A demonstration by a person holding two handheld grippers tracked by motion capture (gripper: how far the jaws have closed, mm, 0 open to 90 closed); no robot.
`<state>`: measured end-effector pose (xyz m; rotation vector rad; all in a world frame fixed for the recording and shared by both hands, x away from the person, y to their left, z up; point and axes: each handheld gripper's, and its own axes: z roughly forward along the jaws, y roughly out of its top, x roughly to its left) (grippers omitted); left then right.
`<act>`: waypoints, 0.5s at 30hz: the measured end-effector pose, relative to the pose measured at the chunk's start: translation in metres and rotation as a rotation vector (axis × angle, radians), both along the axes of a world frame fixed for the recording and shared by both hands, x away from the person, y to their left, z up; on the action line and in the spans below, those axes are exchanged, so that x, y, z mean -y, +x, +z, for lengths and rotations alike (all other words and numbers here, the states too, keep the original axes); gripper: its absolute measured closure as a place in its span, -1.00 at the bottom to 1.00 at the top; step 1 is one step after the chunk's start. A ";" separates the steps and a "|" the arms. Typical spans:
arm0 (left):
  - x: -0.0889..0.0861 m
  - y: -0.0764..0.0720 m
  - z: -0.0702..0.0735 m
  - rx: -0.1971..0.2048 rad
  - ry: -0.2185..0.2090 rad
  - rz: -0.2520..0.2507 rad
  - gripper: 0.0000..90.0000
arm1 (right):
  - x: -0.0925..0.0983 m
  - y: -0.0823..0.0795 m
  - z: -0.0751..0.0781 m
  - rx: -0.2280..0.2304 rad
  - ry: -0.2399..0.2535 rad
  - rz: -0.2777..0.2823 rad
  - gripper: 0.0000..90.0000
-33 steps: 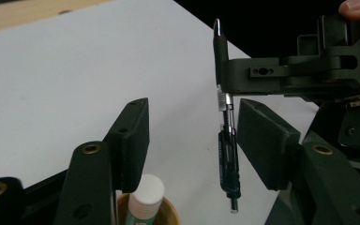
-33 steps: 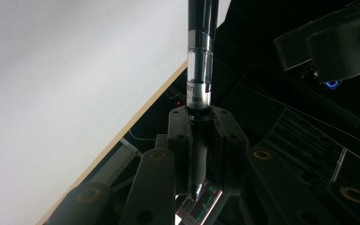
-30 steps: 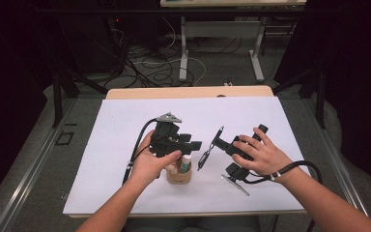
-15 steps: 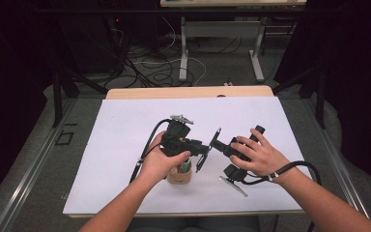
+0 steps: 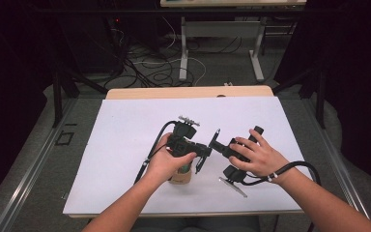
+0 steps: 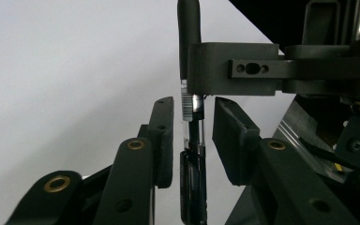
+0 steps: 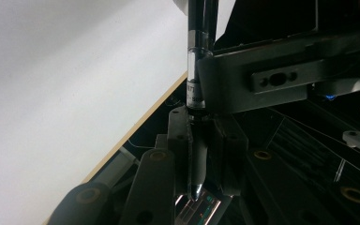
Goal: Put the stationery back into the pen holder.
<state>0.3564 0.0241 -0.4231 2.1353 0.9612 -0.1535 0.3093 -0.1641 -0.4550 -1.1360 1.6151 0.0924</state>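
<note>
- A white sheet (image 5: 125, 159) covers a wooden table (image 5: 188, 92) in a dark room, with cables (image 5: 159, 67) strewn on the floor beyond its far edge.
- The right gripper (image 5: 221, 146), held by the person's right hand (image 5: 258, 157), has its jaws clamped on a black pen (image 7: 198, 70); in the right gripper view the pen runs up from between the jaws, its tip at their base.
- The left gripper (image 5: 206, 151), held in the left hand (image 5: 166, 162), meets the right one nose to nose near the middle of the sheet.
- In the left gripper view the pen (image 6: 192, 122) stands between the left jaws, nearer one pad than the other; these jaws have just been closing in, yet a gap remains on each side, so they do not grip it.
- A small tan cup (image 5: 180, 175) stands on the sheet just under the left hand, below and behind the left gripper's jaws.
</note>
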 end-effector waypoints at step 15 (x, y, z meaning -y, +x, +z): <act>0.003 -0.001 -0.001 -0.039 0.031 0.035 0.75 | -0.001 0.000 -0.002 -0.007 0.007 0.013 0.77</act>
